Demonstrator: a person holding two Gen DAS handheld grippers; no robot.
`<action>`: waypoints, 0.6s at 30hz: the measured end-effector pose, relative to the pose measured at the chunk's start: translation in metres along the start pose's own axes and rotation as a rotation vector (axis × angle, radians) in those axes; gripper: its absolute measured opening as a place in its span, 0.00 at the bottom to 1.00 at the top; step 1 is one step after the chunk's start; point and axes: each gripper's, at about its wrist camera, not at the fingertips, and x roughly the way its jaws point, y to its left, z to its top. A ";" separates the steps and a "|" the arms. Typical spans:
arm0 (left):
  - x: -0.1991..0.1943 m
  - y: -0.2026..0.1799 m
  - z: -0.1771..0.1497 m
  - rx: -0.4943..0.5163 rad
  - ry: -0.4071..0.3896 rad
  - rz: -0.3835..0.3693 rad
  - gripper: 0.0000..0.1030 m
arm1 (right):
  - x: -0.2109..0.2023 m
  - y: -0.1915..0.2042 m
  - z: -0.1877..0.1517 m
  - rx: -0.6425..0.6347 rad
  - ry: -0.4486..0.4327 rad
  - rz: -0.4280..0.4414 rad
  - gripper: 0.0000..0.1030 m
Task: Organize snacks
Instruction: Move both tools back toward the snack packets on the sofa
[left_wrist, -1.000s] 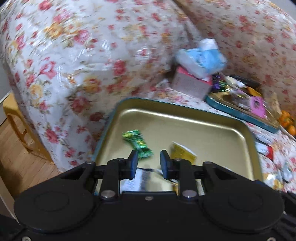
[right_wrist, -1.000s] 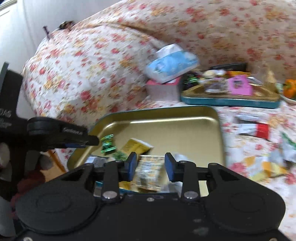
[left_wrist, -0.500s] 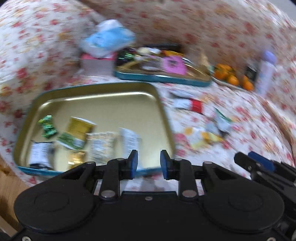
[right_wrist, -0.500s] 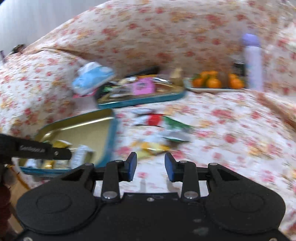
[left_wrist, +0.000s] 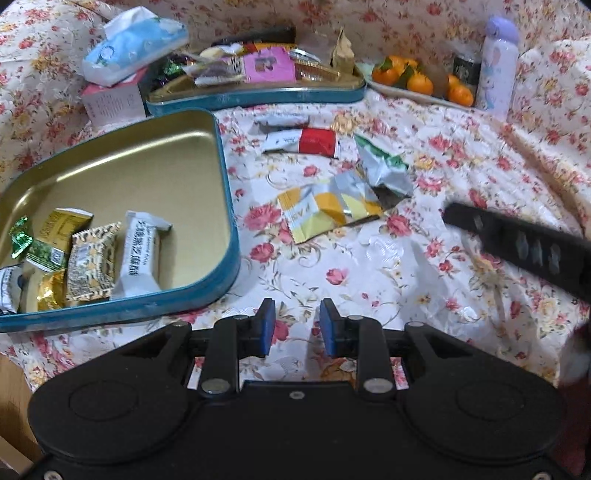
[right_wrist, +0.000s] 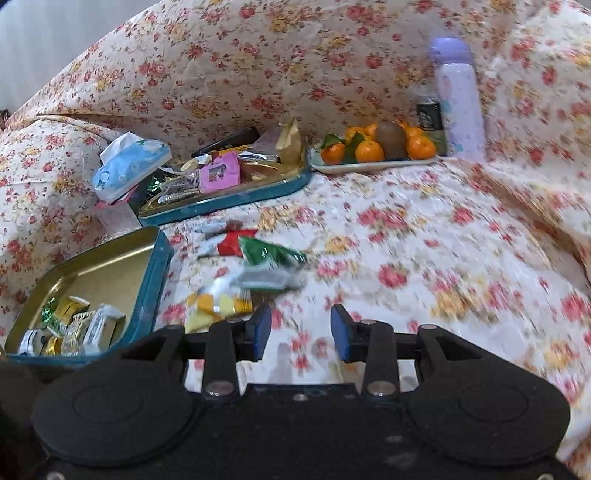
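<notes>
While both tools hang above the flowered cloth with nothing in them, the left tool (left_wrist: 293, 325) keeps its blue pads a modest gap apart, and the right tool (right_wrist: 301, 332) stands a little wider, its jaws having just been opening over bare fabric. Just ahead of them lie the loose snacks: a yellow-and-white packet (left_wrist: 325, 212) nearest, a crumpled green-and-white wrapper (left_wrist: 384, 170) touching its far corner, and a red-and-white bar (left_wrist: 301, 142) beyond, with a small pale wrapper behind that. To the left sits the blue tin (left_wrist: 225, 177), gold inside, with several packets already gathered in its near corner. These wrappers look feather-light, crinkly and slick, so I would expect them to skate on the cloth if nudged; pinching a flat sealed edge seems safer than squeezing the puffed middle, where biscuit could crush. Further back stand a second, fuller tin (left_wrist: 258, 94), a tissue pack (left_wrist: 133, 42), a plate of oranges (right_wrist: 373, 149) and a lilac bottle (right_wrist: 460, 99).
</notes>
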 end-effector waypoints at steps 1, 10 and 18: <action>0.002 -0.001 -0.001 0.002 0.001 0.004 0.36 | 0.006 0.004 0.006 -0.006 0.000 0.003 0.43; 0.005 -0.005 0.002 0.008 -0.015 0.018 0.36 | 0.055 0.039 0.037 -0.121 0.032 0.031 0.48; 0.005 -0.007 0.002 0.008 -0.021 0.016 0.38 | 0.079 0.032 0.032 -0.191 0.064 -0.033 0.48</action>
